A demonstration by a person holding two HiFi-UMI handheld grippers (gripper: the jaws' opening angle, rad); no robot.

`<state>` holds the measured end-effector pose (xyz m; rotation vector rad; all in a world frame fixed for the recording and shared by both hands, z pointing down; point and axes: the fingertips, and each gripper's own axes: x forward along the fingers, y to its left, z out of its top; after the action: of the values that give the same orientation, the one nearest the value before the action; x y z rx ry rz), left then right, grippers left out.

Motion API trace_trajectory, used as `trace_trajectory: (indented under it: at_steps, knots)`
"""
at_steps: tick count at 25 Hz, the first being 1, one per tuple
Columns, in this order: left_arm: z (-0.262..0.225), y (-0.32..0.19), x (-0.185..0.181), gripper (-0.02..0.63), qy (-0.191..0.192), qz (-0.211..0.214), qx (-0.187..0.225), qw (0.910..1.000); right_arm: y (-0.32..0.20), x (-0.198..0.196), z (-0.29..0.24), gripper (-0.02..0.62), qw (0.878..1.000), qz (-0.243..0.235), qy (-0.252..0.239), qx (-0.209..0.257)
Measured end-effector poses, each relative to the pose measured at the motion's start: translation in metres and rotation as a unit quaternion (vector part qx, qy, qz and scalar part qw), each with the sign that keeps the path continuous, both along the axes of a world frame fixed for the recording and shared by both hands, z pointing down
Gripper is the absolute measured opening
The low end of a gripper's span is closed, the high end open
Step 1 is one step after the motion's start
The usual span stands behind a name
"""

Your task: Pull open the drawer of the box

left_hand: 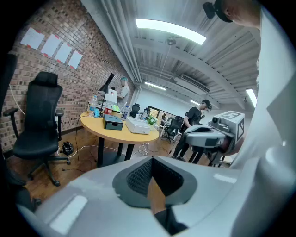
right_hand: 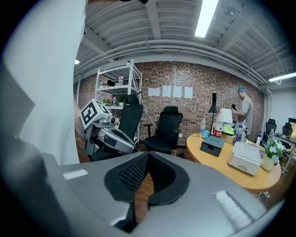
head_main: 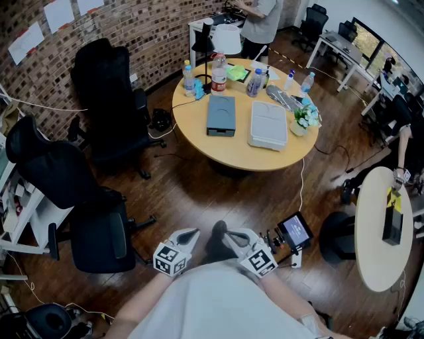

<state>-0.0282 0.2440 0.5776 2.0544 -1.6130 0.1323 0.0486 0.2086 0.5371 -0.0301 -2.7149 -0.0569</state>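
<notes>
The blue-grey box (head_main: 220,115) with a drawer sits on the round yellow table (head_main: 232,155), far ahead of me. It also shows in the left gripper view, box (left_hand: 113,121), and in the right gripper view, box (right_hand: 212,145), drawer front closed. My left gripper (head_main: 191,234) and right gripper (head_main: 230,236) hang side by side close to my body, well short of the table. Both are shut with nothing between the jaws: left gripper (left_hand: 151,158), right gripper (right_hand: 147,154).
A white box (head_main: 268,124) lies beside the blue-grey one, with bottles (head_main: 218,71), a lamp (head_main: 203,41) and a small plant (head_main: 303,118) around them. Two black office chairs (head_main: 106,99) stand at left. A person (head_main: 260,20) stands beyond the table. A screen device (head_main: 295,232) is by my right.
</notes>
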Motion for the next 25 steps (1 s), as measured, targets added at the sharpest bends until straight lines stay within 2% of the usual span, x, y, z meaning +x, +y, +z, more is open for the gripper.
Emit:
trace_trajectory:
  at_steps: [7,11,21,25]
  knots:
    - [0.001,-0.062,-0.04,0.006,-0.025,-0.004,-0.011,0.9996,-0.08,-0.041,-0.003,0.002,1.0,0.008,-0.01,0.011]
    - [0.006,-0.1,-0.056,0.006,-0.041,0.01,-0.029,0.9987,-0.123,-0.056,-0.004,0.002,1.0,0.023,-0.014,0.009]
    - [-0.017,-0.226,-0.061,0.006,-0.074,0.073,-0.011,0.9945,-0.208,-0.06,-0.003,0.002,0.998,0.057,-0.011,-0.003]
    - [-0.015,-0.254,-0.065,0.006,-0.076,0.066,-0.018,0.9947,-0.232,-0.07,-0.005,0.002,0.999,0.044,-0.015,-0.002]
